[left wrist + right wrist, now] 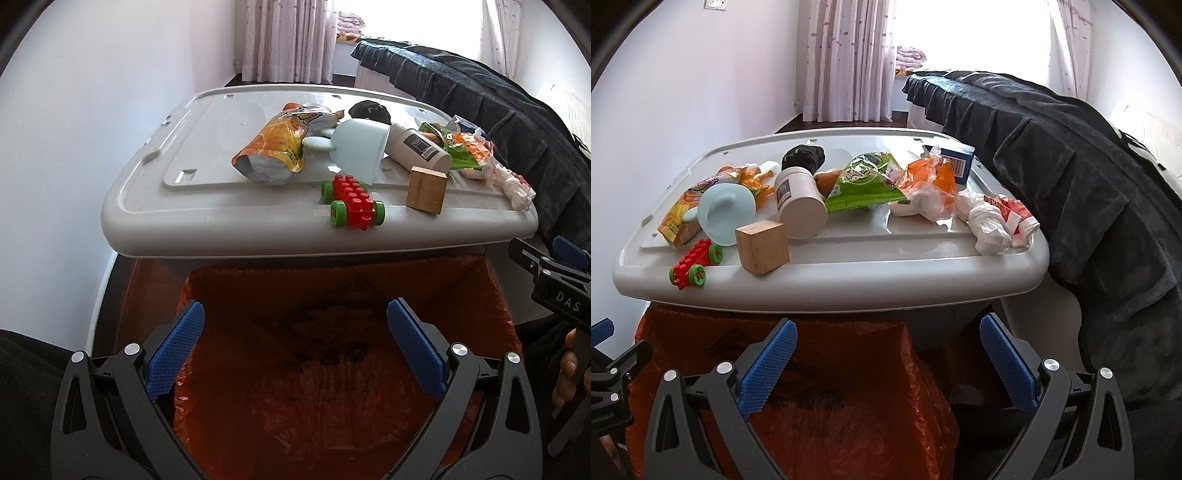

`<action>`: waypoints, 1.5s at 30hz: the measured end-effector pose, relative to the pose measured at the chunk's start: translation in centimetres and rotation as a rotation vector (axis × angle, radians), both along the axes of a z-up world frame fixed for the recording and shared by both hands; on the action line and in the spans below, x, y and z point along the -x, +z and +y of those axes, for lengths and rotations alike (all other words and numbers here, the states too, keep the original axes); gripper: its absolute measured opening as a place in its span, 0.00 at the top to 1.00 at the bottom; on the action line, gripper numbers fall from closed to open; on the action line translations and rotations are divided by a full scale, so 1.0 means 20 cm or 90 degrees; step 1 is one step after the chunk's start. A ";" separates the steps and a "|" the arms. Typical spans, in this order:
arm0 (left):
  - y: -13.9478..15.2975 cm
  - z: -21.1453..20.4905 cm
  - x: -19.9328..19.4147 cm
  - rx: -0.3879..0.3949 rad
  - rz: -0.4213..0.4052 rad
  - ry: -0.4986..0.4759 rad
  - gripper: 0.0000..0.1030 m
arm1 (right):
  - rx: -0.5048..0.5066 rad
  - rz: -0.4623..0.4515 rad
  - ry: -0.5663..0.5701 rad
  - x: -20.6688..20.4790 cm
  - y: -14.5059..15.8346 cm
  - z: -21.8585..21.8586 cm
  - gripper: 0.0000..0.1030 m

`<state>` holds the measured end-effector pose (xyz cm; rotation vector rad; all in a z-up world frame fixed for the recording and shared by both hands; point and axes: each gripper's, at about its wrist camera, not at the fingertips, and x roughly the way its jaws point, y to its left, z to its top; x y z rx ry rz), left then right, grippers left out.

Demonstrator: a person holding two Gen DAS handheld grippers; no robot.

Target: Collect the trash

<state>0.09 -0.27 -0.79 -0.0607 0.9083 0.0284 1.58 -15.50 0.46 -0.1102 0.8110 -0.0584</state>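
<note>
Both tongs released: left gripper (295,350) over orange bin bag (332,387); right gripper (888,363) beside it, below cluttered grey lid (831,284) edge.

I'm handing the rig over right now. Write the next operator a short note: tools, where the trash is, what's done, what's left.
Left tool: open, empty, above the orange-lined bin.
Right tool: open, empty, low in front of the grey lid.
On the lid: orange pouch, green wrapper, orange-and-white wrapper, crumpled tissue, white cup, blue box.
Likely not trash: toy car, wooden block, pale blue cup.
Done: cannot tell; the bin's contents are unclear.
Left: all trash on the lid.
</note>
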 end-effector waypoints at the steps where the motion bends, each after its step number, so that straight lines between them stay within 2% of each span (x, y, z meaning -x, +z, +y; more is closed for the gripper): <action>1: 0.00 0.00 0.00 -0.002 0.000 -0.001 0.06 | 0.000 0.000 0.001 0.00 0.00 0.00 0.05; 17: 0.03 0.03 0.04 -0.009 -0.009 -0.001 0.06 | -0.043 0.001 0.036 -0.12 0.04 0.12 0.05; 22: 0.02 0.04 0.06 -0.009 -0.006 0.004 0.06 | -0.068 0.015 0.063 -0.22 0.00 0.19 0.05; 28: 0.00 0.00 0.09 -0.052 -0.011 -0.005 0.06 | -0.111 0.010 0.098 -0.32 -0.07 0.27 0.06; 31: -0.01 -0.01 0.09 -0.058 -0.006 -0.012 0.06 | -0.120 0.015 0.092 -0.39 -0.12 0.32 0.11; 33: -0.02 -0.01 0.09 -0.054 -0.001 -0.014 0.06 | -0.123 0.026 0.088 -0.46 -0.15 0.34 0.26; 34: -0.02 -0.01 0.09 -0.052 0.001 -0.015 0.06 | -0.125 0.035 0.084 -0.49 -0.18 0.36 0.38; 35: -0.03 -0.01 0.09 -0.051 0.003 -0.014 0.06 | -0.113 0.028 0.076 -0.52 -0.19 0.38 0.42; 39: -0.03 0.01 0.09 -0.042 0.006 -0.009 0.06 | -0.064 0.002 0.050 -0.50 -0.22 0.43 0.51; 40: -0.04 0.02 0.09 -0.035 0.009 -0.006 0.06 | -0.065 -0.007 0.055 -0.48 -0.22 0.44 0.54; 42: -0.05 0.04 0.08 -0.020 0.017 0.000 0.06 | -0.060 -0.017 0.061 -0.47 -0.23 0.44 0.55; 45: -0.06 0.06 0.08 -0.010 0.022 0.012 0.06 | -0.089 0.001 0.067 -0.47 -0.21 0.40 0.55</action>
